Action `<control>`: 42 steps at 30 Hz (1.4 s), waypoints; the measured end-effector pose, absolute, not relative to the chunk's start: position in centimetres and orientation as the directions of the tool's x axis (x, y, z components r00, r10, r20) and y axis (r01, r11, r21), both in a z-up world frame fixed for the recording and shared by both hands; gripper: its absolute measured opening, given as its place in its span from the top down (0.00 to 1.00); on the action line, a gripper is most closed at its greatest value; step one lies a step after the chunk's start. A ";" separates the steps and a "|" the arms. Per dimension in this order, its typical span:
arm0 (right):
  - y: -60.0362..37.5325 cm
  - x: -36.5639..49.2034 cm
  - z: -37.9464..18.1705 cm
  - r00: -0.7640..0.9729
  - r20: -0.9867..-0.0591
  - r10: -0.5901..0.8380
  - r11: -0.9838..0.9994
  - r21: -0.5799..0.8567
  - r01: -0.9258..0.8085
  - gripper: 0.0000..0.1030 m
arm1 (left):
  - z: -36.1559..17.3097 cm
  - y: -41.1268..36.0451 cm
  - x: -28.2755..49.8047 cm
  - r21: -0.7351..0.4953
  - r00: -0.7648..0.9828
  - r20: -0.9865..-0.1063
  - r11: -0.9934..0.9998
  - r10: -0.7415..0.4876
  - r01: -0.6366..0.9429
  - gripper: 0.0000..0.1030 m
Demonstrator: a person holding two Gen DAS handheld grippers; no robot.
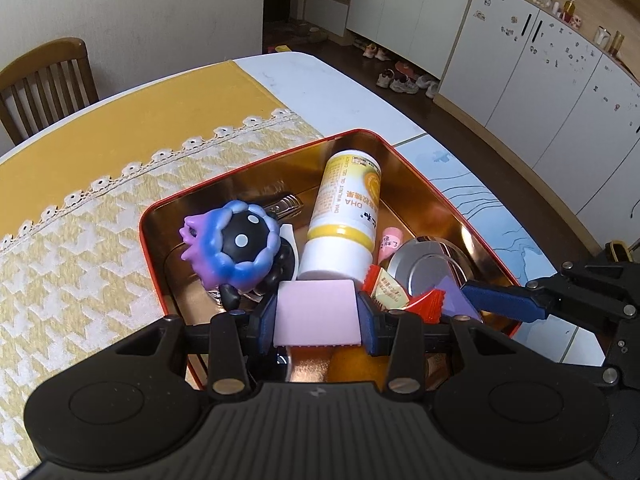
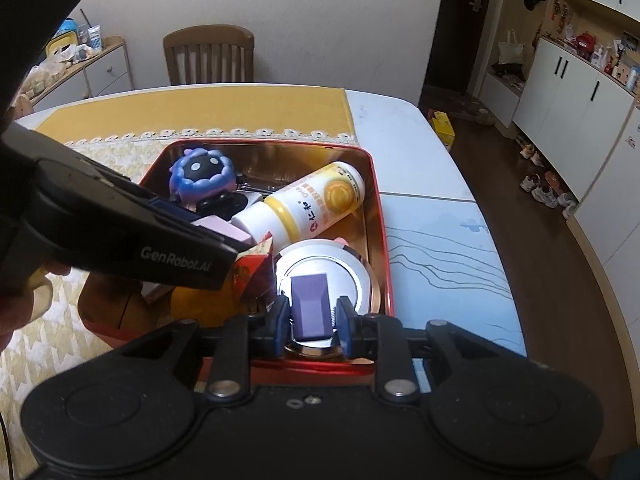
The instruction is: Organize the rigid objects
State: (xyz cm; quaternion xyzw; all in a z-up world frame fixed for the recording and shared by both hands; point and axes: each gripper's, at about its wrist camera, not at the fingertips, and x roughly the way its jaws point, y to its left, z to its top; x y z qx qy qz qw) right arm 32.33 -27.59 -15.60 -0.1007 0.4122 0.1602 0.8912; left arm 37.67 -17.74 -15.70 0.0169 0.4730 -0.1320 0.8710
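Left wrist view: the red tin stands on the table, partly on the yellow cloth, near the table's right edge. At the tin's left wall sits the purple-blue figurine. The left gripper is closed on a pink block, held over the tin's near edge, both pads pressed against the block's sides. Just beyond the block lies the white-and-yellow bottle, on its side, long axis running from the near middle toward the far right corner. To the right lie a red wrapper and a silver round lid.

Right wrist view: the right gripper is closed on a purple block, held directly above the silver round lid at the tin's near right corner. The block's long axis points away from the gripper, toward the bottle.

Judgement: each block is already over the tin. The right gripper is nearer to a free seat, namely the lid. Release there calls only for a short descent. The left block has crowded contents beneath it and may settle tilted.
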 end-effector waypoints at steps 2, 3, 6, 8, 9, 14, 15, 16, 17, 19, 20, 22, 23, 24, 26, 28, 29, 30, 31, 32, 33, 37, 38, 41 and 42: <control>-27.6 32.3 -15.6 0.607 -0.769 0.202 0.933 -0.038 -0.358 0.73 | -15.6 -17.6 37.5 -0.101 0.516 -0.829 0.965 -0.216 0.242 0.59; -27.7 32.2 -15.6 0.608 -0.769 0.198 0.936 -0.037 -0.351 0.72 | -15.5 -17.5 37.4 -0.102 0.517 -0.828 0.965 -0.217 0.240 0.57; -27.9 31.9 -15.3 0.616 -0.763 0.194 0.940 -0.035 -0.339 0.64 | -14.9 -17.1 36.8 -0.098 0.535 -0.817 0.967 -0.213 0.235 0.53; -28.1 31.6 -15.0 0.623 -0.759 0.192 0.944 -0.029 -0.327 0.63 | -14.5 -16.8 36.3 -0.104 0.544 -0.809 0.966 -0.221 0.238 0.53; -28.3 31.6 -14.8 0.624 -0.757 0.195 0.947 -0.019 -0.320 0.62 | -14.3 -16.6 35.9 -0.103 0.551 -0.804 0.965 -0.223 0.240 0.53; -28.8 30.6 -13.9 0.635 -0.742 0.215 0.955 0.023 -0.297 0.47 | -12.9 -15.8 34.3 -0.108 0.579 -0.779 0.961 -0.241 0.254 0.46; -28.8 30.3 -13.6 0.640 -0.736 0.221 0.955 0.029 -0.295 0.47 | -12.6 -15.6 33.9 -0.105 0.587 -0.773 0.960 -0.242 0.259 0.44; -28.8 30.1 -13.4 0.643 -0.732 0.228 0.955 0.038 -0.295 0.47 | -12.3 -15.4 33.5 -0.099 0.594 -0.767 0.959 -0.243 0.265 0.43; -28.7 29.8 -13.1 0.645 -0.728 0.233 0.955 0.046 -0.293 0.46 | -12.1 -15.2 33.1 -0.097 0.598 -0.762 0.957 -0.247 0.272 0.43; -28.5 29.2 -12.5 0.653 -0.719 0.236 0.957 0.055 -0.286 0.45 | -11.5 -14.8 32.4 -0.095 0.606 -0.753 0.954 -0.255 0.283 0.43; -28.4 28.9 -12.2 0.659 -0.713 0.240 0.957 0.061 -0.283 0.43 | -11.2 -14.6 31.9 -0.091 0.613 -0.747 0.954 -0.256 0.287 0.43; -28.2 28.1 -11.6 0.670 -0.700 0.246 0.957 0.066 -0.283 0.38 | -10.7 -14.1 31.1 -0.084 0.623 -0.739 0.953 -0.256 0.292 0.43; -28.0 27.7 -11.3 0.678 -0.693 0.246 0.957 0.062 -0.284 0.38 | -10.4 -13.8 30.7 -0.086 0.628 -0.734 0.952 -0.260 0.294 0.43; -27.9 27.3 -11.0 0.681 -0.688 0.250 0.956 0.063 -0.288 0.38 | -10.2 -13.6 30.2 -0.087 0.631 -0.731 0.952 -0.262 0.294 0.41; -27.6 26.6 -10.4 0.689 -0.680 0.253 0.955 0.060 -0.292 0.36 | -9.6 -13.0 29.4 -0.096 0.640 -0.720 0.952 -0.269 0.292 0.38; -27.3 25.8 -9.8 0.700 -0.668 0.255 0.955 0.059 -0.292 0.34 | -9.1 -12.4 28.6 -0.103 0.646 -0.712 0.951 -0.275 0.291 0.37; -27.2 25.4 -9.5 0.703 -0.663 0.258 0.954 0.060 -0.293 0.34 | -8.8 -12.2 28.2 -0.108 0.649 -0.708 0.950 -0.279 0.292 0.37; -27.1 25.0 -9.2 0.707 -0.658 0.258 0.954 0.058 -0.294 0.34 | -8.5 -11.9 27.7 -0.111 0.653 -0.702 0.950 -0.284 0.293 0.36; -27.0 24.7 -8.9 0.712 -0.652 0.259 0.954 0.058 -0.295 0.31 | -8.2 -11.8 27.3 -0.111 0.658 -0.697 0.950 -0.285 0.293 0.36; -26.9 24.3 -8.5 0.717 -0.646 0.262 0.954 0.060 -0.295 0.27 | -7.9 -11.6 26.8 -0.109 0.665 -0.691 0.951 -0.283 0.291 0.35; -26.8 23.9 -8.2 0.722 -0.639 0.265 0.954 0.064 -0.293 0.25 | -7.7 -11.4 26.5 -0.111 0.670 -0.686 0.951 -0.285 0.290 0.32; -26.5 22.4 -7.0 0.739 -0.612 0.281 0.953 0.090 -0.288 0.17 | -6.6 -10.7 24.7 -0.112 0.689 -0.665 0.950 -0.290 0.291 0.23; -26.4 22.1 -6.7 0.744 -0.607 0.281 0.954 0.091 -0.287 0.15 | -6.3 -10.6 24.2 -0.115 0.694 -0.659 0.951 -0.290 0.288 0.21; -26.2 21.0 -6.1 0.759 -0.584 0.288 0.953 0.100 -0.286 0.07 | -5.7 -10.1 23.0 -0.133 0.703 -0.641 0.947 -0.307 0.292 0.21; -26.1 20.6 -6.0 0.765 -0.578 0.286 0.954 0.098 -0.283 0.06 | -5.5 -10.0 22.7 -0.127 0.707 -0.640 0.949 -0.300 0.287 0.20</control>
